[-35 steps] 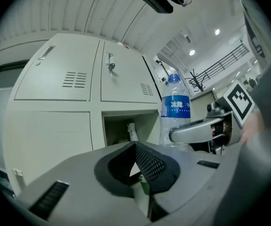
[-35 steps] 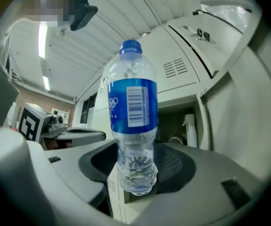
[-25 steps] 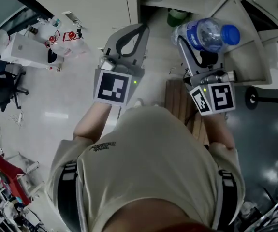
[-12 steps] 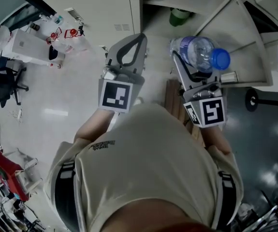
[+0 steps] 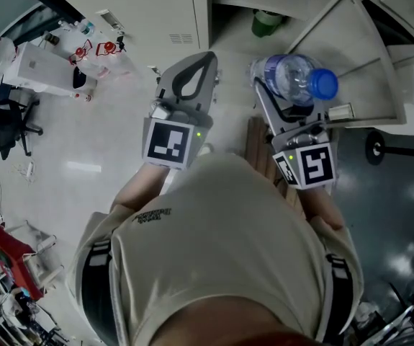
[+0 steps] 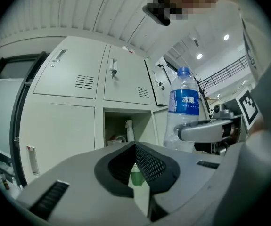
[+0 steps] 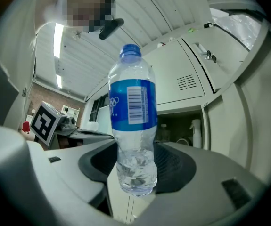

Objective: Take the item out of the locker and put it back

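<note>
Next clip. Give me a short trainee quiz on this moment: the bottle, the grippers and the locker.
1. True or false: the locker compartment behind the grippers stands closed.
2. The water bottle has a cap of which colour? A red, B blue, C white.
3. Short answer: which gripper is shut on the water bottle?

Key: 1 false, its door is open and things show inside; 2 B; 3 the right gripper, which holds the bottle upright by its lower part.
</note>
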A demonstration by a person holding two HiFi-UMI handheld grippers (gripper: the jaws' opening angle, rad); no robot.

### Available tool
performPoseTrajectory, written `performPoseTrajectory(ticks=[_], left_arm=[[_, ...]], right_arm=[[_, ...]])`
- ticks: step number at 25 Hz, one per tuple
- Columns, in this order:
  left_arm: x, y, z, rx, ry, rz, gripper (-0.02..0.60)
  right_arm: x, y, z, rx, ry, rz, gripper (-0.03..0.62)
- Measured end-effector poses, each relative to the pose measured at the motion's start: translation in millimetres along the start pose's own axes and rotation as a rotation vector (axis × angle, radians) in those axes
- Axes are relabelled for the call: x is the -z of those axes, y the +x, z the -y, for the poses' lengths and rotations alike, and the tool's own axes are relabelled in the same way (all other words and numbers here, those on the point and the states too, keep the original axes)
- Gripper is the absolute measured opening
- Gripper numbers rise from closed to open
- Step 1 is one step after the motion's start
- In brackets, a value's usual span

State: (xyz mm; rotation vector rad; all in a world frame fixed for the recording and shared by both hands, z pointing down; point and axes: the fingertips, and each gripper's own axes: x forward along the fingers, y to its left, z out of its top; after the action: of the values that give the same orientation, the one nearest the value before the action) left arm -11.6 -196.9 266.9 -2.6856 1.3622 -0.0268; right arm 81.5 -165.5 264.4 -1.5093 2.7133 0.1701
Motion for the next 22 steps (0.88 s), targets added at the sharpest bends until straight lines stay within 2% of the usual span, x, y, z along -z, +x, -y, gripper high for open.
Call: performPoseTrajectory(ticks=[22], left_arm=[[9.6, -4.7, 13.6, 0.034, -0.021, -0.022, 0.014]], right_arm=[[9.2, -3.2, 3.4, -0.005, 0.022, -0.027, 0.236]])
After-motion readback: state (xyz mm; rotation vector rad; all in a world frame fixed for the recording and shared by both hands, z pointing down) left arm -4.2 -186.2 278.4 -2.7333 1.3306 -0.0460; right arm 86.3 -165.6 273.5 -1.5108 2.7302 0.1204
